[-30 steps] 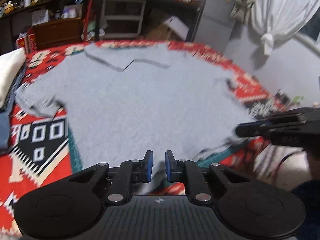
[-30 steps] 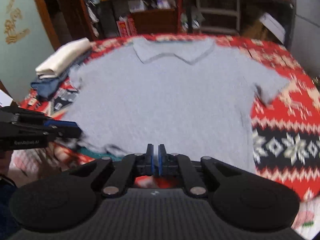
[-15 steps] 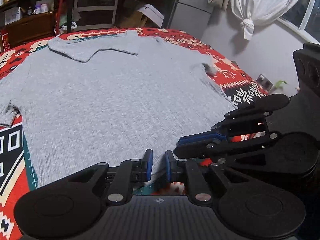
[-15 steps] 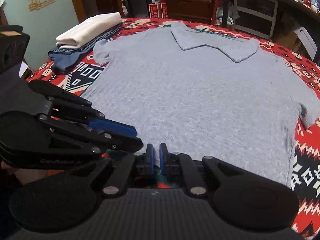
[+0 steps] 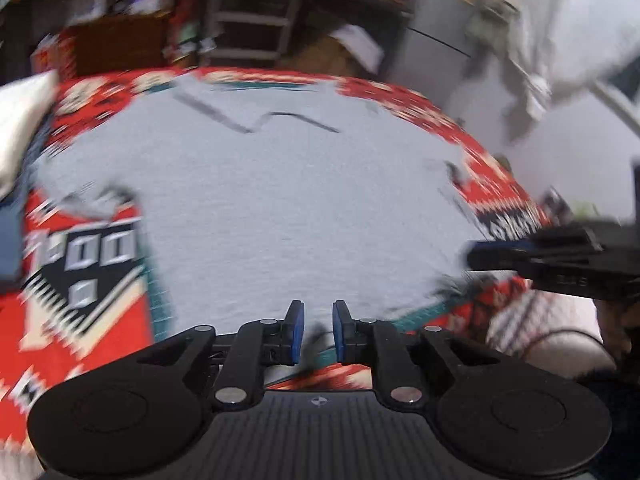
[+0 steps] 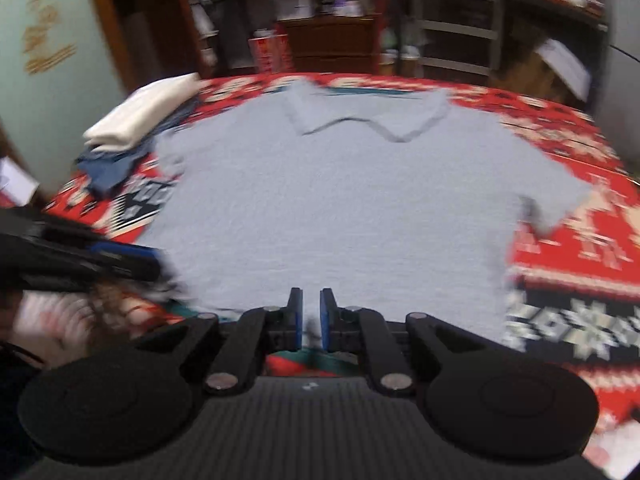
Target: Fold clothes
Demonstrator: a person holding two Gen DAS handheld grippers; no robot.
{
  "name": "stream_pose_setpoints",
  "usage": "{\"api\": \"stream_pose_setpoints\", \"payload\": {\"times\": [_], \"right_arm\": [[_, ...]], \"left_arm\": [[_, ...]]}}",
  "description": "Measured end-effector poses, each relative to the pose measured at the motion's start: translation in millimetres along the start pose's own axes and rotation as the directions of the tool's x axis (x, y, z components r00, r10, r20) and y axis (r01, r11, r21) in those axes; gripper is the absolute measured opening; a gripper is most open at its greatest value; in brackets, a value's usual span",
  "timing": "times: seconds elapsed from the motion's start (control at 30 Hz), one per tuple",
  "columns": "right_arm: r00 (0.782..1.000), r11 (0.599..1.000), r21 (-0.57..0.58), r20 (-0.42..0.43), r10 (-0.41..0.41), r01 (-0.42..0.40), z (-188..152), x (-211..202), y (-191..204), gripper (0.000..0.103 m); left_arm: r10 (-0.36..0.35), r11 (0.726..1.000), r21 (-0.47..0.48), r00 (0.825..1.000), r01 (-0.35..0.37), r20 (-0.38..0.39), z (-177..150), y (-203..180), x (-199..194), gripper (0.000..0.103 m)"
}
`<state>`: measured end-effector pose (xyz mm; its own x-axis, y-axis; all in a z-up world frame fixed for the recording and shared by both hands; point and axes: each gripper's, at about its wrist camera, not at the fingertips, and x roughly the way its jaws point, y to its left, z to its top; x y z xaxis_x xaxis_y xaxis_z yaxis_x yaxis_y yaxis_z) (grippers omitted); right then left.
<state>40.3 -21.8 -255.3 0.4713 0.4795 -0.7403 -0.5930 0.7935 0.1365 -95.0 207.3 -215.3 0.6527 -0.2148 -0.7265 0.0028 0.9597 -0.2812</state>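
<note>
A grey polo shirt [image 5: 288,200] lies spread flat on a red patterned blanket [image 5: 80,320], its collar [image 5: 256,120] at the far side. My left gripper [image 5: 318,330] sits at the near hem with its blue pads nearly together and grey cloth between them. Off to the right, my right gripper [image 5: 476,256] reaches the hem where the fabric bunches. In the right wrist view the shirt [image 6: 340,208] fills the middle. There the right gripper [image 6: 311,320] pinches the near hem, and the left gripper [image 6: 154,264] comes in from the left. Both views are motion-blurred.
A stack of folded clothes [image 6: 140,120], white on top of blue, rests on the blanket's [image 6: 580,240] far left corner. Dark shelves and drawers [image 6: 332,40] stand beyond the bed. A knotted white curtain [image 5: 520,60] hangs at the right.
Half a second ago the two grippers were almost touching at the hem. Now they have moved apart along it, back to about the spacing of one second ago. Both pad gaps look unchanged.
</note>
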Motion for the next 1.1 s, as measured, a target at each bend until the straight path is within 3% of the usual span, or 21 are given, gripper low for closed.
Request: {"api": "stream_pose_setpoints", "payload": {"times": [0.2,0.37,0.53,0.7,0.9,0.97,1.0,1.1], "right_arm": [[0.991,0.984,0.122,-0.01,-0.133,0.133,-7.7,-16.9,-53.1,0.011],[0.983,0.953,0.244,-0.03,-0.181,0.183,-17.2,-27.5,-99.7,0.012],[0.986,0.929,0.329,-0.052,-0.161,0.169,-26.2,-24.1,-123.3,0.016],[0.986,0.944,0.288,-0.093,-0.14,0.161,-30.5,-11.7,-114.5,0.022],[0.979,0.953,0.241,-0.126,-0.159,0.185,-33.9,1.3,-105.1,0.024],[0.978,0.96,0.207,-0.131,-0.162,0.186,-34.2,2.0,-100.6,0.017],[0.98,0.963,0.201,-0.13,-0.153,0.177,-34.3,1.2,-98.9,0.003],[0.975,0.966,0.165,-0.131,-0.178,0.198,-35.2,-2.4,-93.8,0.002]], "left_arm": [[0.105,0.987,-0.119,0.994,-0.108,-0.029,-1.3,43.9,-15.8,0.02],[0.084,0.961,-0.259,0.996,-0.091,-0.04,-6.4,69.5,-21.1,0.02],[0.096,0.964,-0.242,0.992,-0.114,-0.088,-7.3,67.8,-10.9,0.021],[0.121,0.982,-0.129,0.985,-0.137,-0.125,-7.8,49.9,-2.4,0.021],[0.18,0.982,-0.032,0.975,-0.186,-0.133,-10.7,37.9,2.2,0.016],[0.196,0.98,-0.016,0.972,-0.2,-0.129,-12.7,37.3,1.4,0.004],[0.201,0.979,-0.015,0.971,-0.204,-0.129,-13.7,38.0,0.8,0.003],[0.225,0.972,-0.04,0.968,-0.231,-0.115,-15.1,42.5,-5.6,0.003]]}}
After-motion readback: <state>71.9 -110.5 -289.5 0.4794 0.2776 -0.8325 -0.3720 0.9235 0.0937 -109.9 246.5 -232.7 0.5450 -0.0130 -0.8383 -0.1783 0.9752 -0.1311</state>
